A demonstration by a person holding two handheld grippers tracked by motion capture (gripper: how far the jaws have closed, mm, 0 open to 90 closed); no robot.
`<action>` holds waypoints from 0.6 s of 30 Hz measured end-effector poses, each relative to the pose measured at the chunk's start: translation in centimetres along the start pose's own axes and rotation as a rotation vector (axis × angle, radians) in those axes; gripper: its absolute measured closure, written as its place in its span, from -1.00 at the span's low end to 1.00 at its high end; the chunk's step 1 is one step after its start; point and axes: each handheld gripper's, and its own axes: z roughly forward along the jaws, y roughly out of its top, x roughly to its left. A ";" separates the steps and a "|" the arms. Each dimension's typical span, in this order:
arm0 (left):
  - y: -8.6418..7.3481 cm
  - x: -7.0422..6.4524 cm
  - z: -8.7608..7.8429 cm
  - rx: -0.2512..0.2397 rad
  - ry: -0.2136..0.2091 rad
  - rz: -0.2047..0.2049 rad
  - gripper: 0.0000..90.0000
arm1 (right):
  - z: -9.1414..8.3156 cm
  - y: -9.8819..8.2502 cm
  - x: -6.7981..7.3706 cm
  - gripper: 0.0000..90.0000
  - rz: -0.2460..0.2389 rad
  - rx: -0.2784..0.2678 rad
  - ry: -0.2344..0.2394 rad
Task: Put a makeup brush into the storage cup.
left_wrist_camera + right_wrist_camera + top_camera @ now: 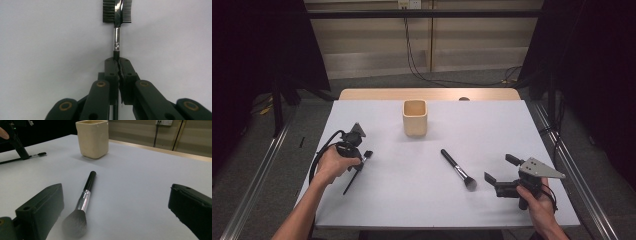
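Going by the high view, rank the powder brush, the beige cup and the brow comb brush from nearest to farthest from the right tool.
1. powder brush, just left of the right tool.
2. beige cup, far side, centre.
3. brow comb brush, far left, clamped in the left tool.

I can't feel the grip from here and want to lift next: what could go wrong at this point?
1. The left gripper is shut on the thin handle of the brow comb brush, with most of the length beyond the fingers; it may swivel or slip when lifted.
2. The right gripper stands open beside the powder brush; a careless approach could roll it away.
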 end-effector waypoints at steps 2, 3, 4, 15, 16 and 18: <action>-0.1 0.1 -0.1 -0.024 -0.010 -0.002 0.92 | 0.0 0.0 0.0 -1.00 0.002 0.000 -0.002; -0.2 0.2 -0.2 -0.032 -0.015 -0.002 0.92 | 0.0 0.0 0.0 -1.00 0.005 -0.001 -0.001; -0.3 0.3 -0.6 -0.073 -0.021 -0.005 0.92 | 0.0 0.0 0.0 -1.00 0.002 -0.001 -0.001; -0.7 0.9 -1.9 -0.228 -0.027 -0.029 0.92 | 0.0 0.0 0.0 -1.00 0.000 0.001 -0.005; -0.8 1.1 -2.1 -0.241 -0.024 -0.030 0.92 | 0.0 0.0 0.0 -1.00 0.000 0.002 -0.004; -0.9 1.1 -2.3 -0.259 -0.027 -0.040 0.92 | 0.0 0.0 0.0 -1.00 -0.001 0.002 -0.003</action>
